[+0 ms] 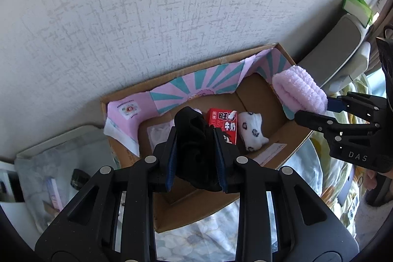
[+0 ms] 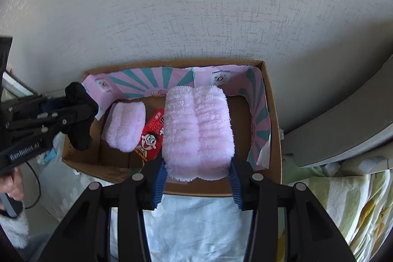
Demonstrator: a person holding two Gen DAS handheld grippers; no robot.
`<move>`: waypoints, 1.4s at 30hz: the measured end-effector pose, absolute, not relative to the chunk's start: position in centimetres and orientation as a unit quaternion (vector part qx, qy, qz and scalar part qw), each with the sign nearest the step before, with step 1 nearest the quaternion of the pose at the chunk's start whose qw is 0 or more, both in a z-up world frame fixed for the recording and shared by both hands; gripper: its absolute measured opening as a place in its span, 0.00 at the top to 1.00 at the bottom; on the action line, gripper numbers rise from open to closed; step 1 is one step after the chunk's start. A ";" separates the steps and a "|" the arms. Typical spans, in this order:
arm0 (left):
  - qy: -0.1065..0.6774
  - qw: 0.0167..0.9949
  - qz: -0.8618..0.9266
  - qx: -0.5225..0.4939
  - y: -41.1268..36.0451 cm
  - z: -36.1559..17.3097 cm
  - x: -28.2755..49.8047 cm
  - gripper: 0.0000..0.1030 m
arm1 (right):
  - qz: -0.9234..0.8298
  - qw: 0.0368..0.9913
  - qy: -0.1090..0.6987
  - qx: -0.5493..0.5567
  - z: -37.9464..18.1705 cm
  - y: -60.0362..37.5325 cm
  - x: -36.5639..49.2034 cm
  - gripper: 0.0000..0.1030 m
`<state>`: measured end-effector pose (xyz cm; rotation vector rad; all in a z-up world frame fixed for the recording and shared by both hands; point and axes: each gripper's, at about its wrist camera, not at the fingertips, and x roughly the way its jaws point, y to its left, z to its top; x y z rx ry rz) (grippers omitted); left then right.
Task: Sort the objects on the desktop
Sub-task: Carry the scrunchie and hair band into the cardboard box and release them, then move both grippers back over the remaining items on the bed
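Left hand-held gripper (image 1: 195,158) tilted down clamping black cloth (image 1: 194,139), over cardboard box (image 1: 289,139), perhaps socks

Even, soft daylight; my views are sharp centrally, fisheye-bent with dark corners; black cloth lacks detail.

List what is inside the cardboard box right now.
Lying in the cardboard box: a red milk carton, a pink fluffy roll and a white patterned cloth. The held black cloth and pink fluffy bundle cover the rest.
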<state>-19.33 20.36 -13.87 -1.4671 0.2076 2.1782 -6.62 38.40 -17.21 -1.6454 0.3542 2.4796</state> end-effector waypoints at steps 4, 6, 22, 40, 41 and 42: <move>0.067 0.255 0.797 -0.543 20.1 -13.9 -19.4 0.74 | 0.823 0.063 0.108 -0.554 -17.2 39.2 -7.4 0.59; 0.050 0.270 0.787 -0.553 20.0 -13.9 -19.4 0.49 | 0.819 0.055 0.099 -0.563 -17.2 38.9 -7.8 0.56; 0.002 0.275 0.814 -0.512 13.1 -8.6 -17.1 0.00 | 0.830 -0.036 0.140 -0.540 -13.9 35.6 -7.5 0.00; -0.052 0.150 0.859 -0.486 -4.4 -6.0 -8.5 0.00 | 0.842 -0.182 0.051 -0.506 -10.0 20.7 -10.3 0.00; -0.054 0.142 0.860 -0.487 -5.3 -6.1 -8.0 0.00 | 0.840 -0.187 0.048 -0.507 -10.0 20.0 -10.4 0.00; -0.055 0.137 0.861 -0.487 -5.9 -6.2 -7.5 0.00 | 0.838 -0.192 0.042 -0.509 -10.1 19.2 -10.6 0.00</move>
